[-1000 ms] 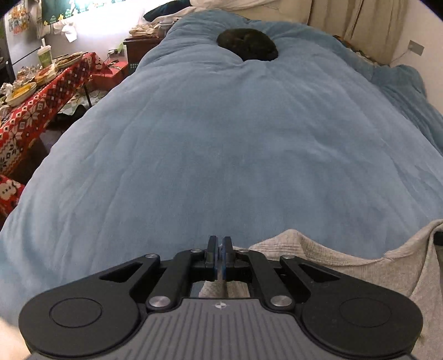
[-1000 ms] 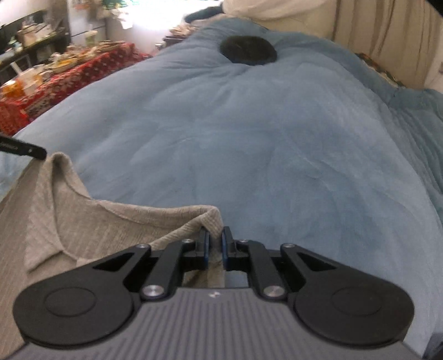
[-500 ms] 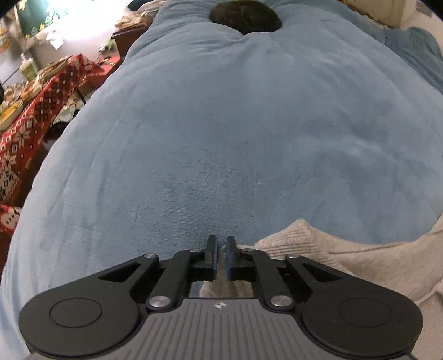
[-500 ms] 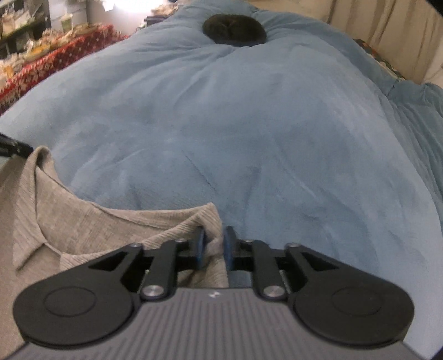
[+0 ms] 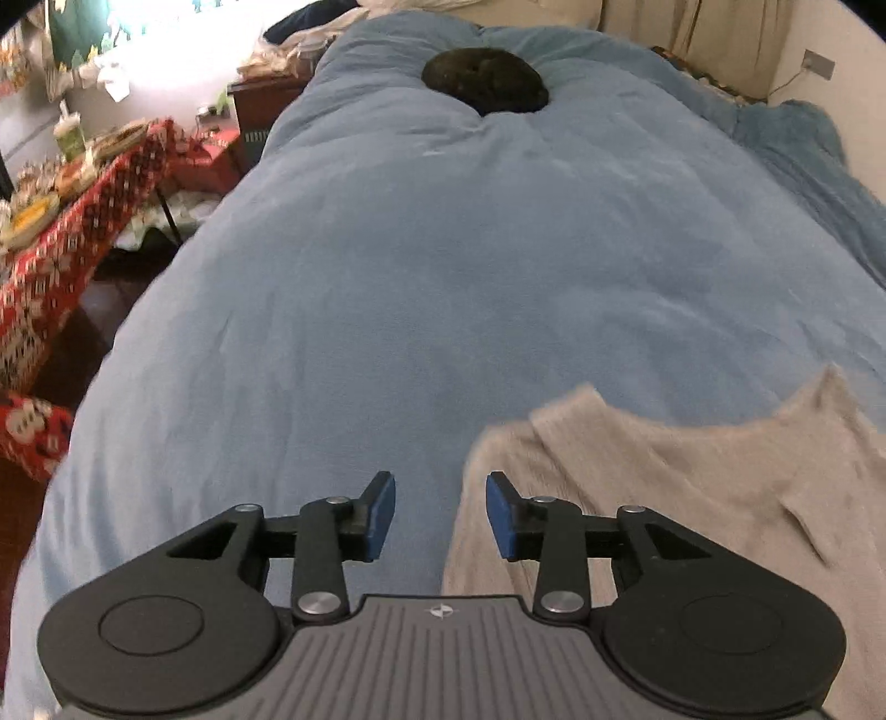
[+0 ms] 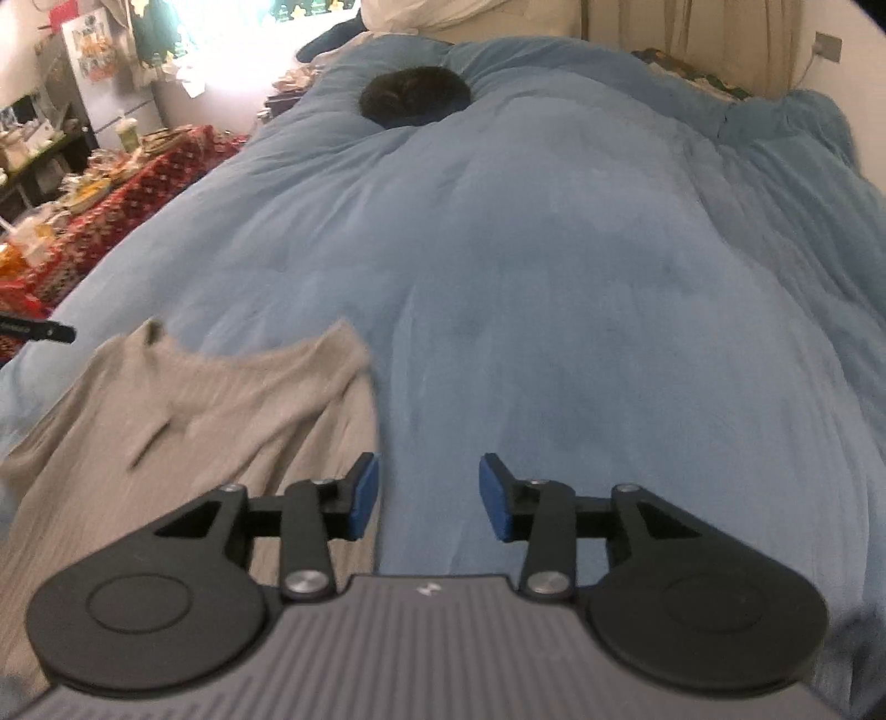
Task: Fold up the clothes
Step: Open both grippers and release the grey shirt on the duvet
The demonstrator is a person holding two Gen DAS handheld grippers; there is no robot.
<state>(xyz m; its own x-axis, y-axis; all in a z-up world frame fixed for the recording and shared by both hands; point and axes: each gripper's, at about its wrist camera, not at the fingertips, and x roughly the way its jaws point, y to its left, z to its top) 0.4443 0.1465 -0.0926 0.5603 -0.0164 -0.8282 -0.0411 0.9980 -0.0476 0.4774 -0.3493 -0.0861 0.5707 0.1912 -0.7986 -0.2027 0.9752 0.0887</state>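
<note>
A beige ribbed knit top (image 5: 692, 487) with a collar lies spread on the blue duvet (image 5: 470, 266). In the left wrist view it fills the lower right. My left gripper (image 5: 440, 515) hovers over its left shoulder edge, jaws opening, nothing between the blue pads. In the right wrist view the same knit top (image 6: 210, 421) lies at lower left. My right gripper (image 6: 429, 495) hangs just off its right edge above bare duvet (image 6: 554, 277), jaws opening and empty. The tip of the left gripper (image 6: 39, 331) shows at the left edge there.
A dark round furry mass (image 5: 487, 80) rests near the bed's head. A table with a red patterned cloth (image 5: 66, 232) and dishes stands left of the bed. Curtains (image 6: 692, 39) and a wall run along the right side.
Both grippers were shut on the top's shoulder corners; both have let go and opened, lifting back a little. The top now lies released on the duvet.
</note>
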